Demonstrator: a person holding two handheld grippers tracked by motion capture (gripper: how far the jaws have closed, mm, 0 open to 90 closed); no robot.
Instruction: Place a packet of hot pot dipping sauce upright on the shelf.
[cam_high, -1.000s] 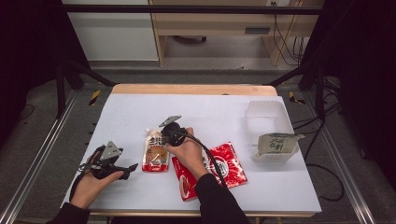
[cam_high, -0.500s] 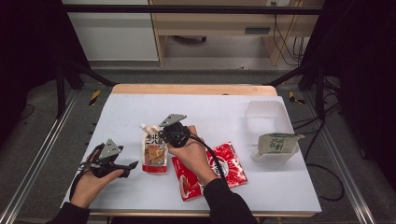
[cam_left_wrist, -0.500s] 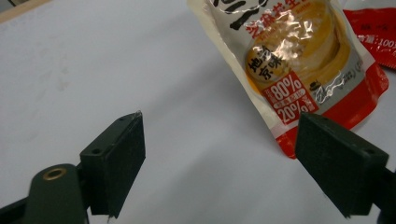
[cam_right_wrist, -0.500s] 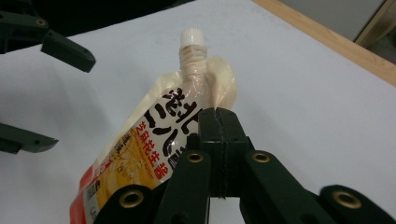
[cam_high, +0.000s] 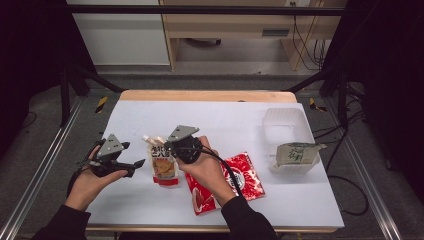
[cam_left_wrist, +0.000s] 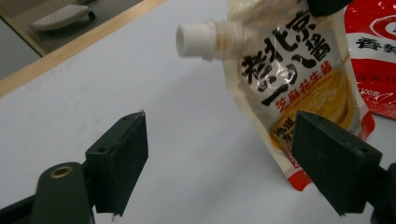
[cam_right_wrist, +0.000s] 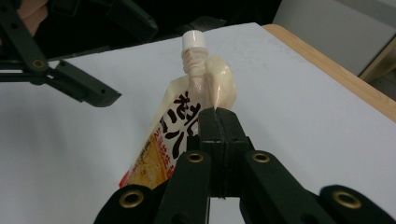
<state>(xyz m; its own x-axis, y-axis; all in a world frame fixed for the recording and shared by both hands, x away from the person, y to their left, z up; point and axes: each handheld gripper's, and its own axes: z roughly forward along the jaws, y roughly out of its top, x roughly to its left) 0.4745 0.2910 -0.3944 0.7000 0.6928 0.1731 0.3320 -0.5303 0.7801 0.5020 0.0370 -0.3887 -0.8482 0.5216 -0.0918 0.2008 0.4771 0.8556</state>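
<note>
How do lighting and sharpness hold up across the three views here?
High view: white table evenly lit, surroundings dark, picture soft. Left gripper view: pouch print readable, white cap slightly blurred, near jaws soft. Right gripper view: jaws sharp on the pouch edge, background gripper dim.

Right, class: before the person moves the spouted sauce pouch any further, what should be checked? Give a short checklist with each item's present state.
1. Right gripper shut on the sauce pouch: ok.
2. Grip sits at the pouch's upper edge, beside the spout: ok.
3. White cap on the spout: ok.
4. Left gripper open, nothing between its jaws: ok.
5. Pouch bottom off the table: cannot tell.
6. Red packet apart from the pouch: ok.
</note>
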